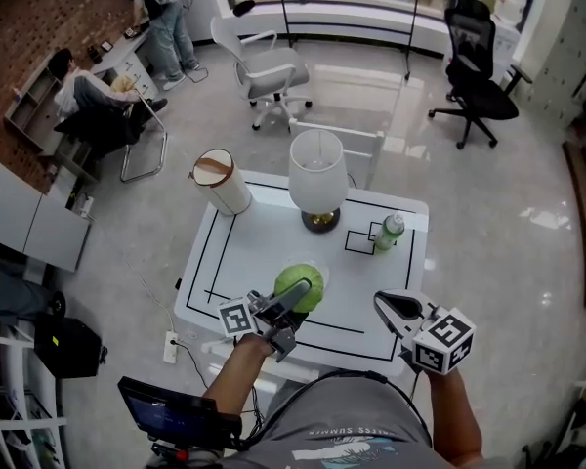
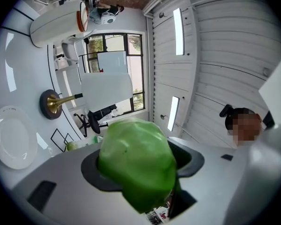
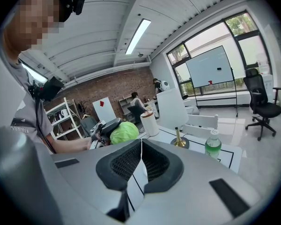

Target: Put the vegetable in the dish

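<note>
At the table's [image 1: 273,225] far left corner a white canister [image 1: 222,181] with a brown-rimmed end lies tilted, just outside the black tape line that frames the top. Nearer the front edge, the left gripper [image 1: 295,301] reaches in from the person's left forearm, and its jaws are clamped on the vegetable [image 1: 303,283], a round green cabbage-like head; in the left gripper view the green head [image 2: 136,163] fills the space between the two dark pads and presses against both. In the head view the vegetable sits in front of the lamp and over the pale dish, and the left gripper view shows the dish [image 2: 11,137] as a plain white plate on the table beside the lamp's brass base; whether the vegetable touches the dish cannot be told. Behind it stands the lamp [image 1: 318,179] with its white shade, upright on the table's middle rear. To its right a small square of black tape [image 1: 359,242] marks the top, with a green bottle [image 1: 390,231] standing at the square's right side. Farthest right, the right gripper [image 1: 396,308] hovers over the table's front right corner, well apart from the vegetable, its jaws brought together with nothing between them
</note>
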